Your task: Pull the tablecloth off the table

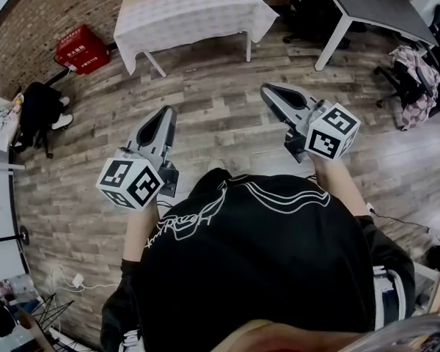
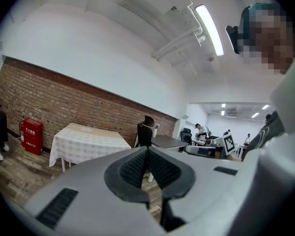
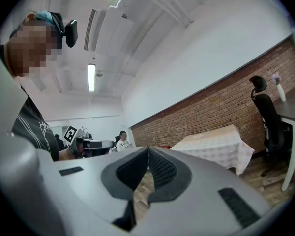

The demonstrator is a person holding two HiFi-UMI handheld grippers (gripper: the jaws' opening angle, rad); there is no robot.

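Left claw (image 1: 163, 113) (image 2: 147, 149): held out ahead of the torso, roughly level, tip toward the counter (image 1: 155, 64); jaws pressed together, nothing between them
Right claw (image 1: 267, 89) (image 3: 148, 149): held out at much the same height, tip angled inward toward the same counter; jaws pressed together, nothing between them
Forearms: one bare forearm (image 1: 138, 229) runs back from each claw's marker cube to the black shirt (image 1: 264, 255)
Tablecloth (image 1: 191, 9) (image 2: 86, 144) (image 3: 216, 144): pale, checked, draped over the counter with its edges hanging down the sides; well apart from both claws, a stretch of floor between
Counter: only white legs show under the cloth; stands close to the brick wall (image 1: 29, 13)
Floor (image 1: 220, 123): grey-brown wood planks
Room: red box (image 1: 82, 48) at the wall, left of the counter; dark-topped desk (image 1: 374, 2) on white legs to its right; black office chair (image 2: 145, 132) beside that desk; white ceiling with strip lights (image 2: 209, 28)
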